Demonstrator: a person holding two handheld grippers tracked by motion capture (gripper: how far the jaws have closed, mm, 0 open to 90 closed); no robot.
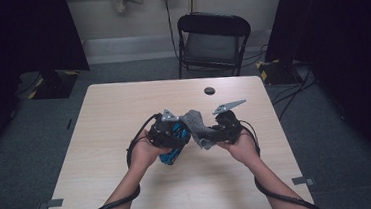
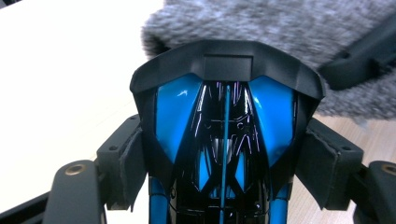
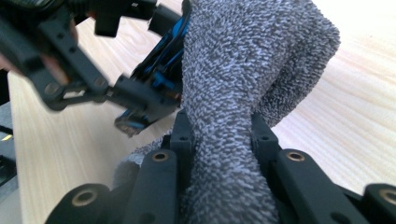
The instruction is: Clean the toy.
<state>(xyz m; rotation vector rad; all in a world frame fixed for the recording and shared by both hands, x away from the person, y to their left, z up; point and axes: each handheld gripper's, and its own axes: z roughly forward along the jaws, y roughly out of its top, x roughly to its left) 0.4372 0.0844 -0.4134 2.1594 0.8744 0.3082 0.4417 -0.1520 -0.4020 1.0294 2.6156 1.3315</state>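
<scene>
Above the middle of the pale wooden surface (image 1: 114, 120), the left hand-held gripper (image 2: 224, 154) is clamping a glossy blue and black toy car (image 2: 224, 140) between its jaws. Just beside it, the right hand-held gripper (image 3: 219, 140) is squeezing a fuzzy grey cloth (image 3: 233, 93), its jaws closed tight on the fabric. The cloth is pressing against the car's far end. Beyond the surface, a black folding chair (image 1: 213, 39) is standing.

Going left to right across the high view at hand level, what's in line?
Left gripper → blue and black toy car clamped in it → grey fuzzy cloth → right gripper, all over the table.
</scene>
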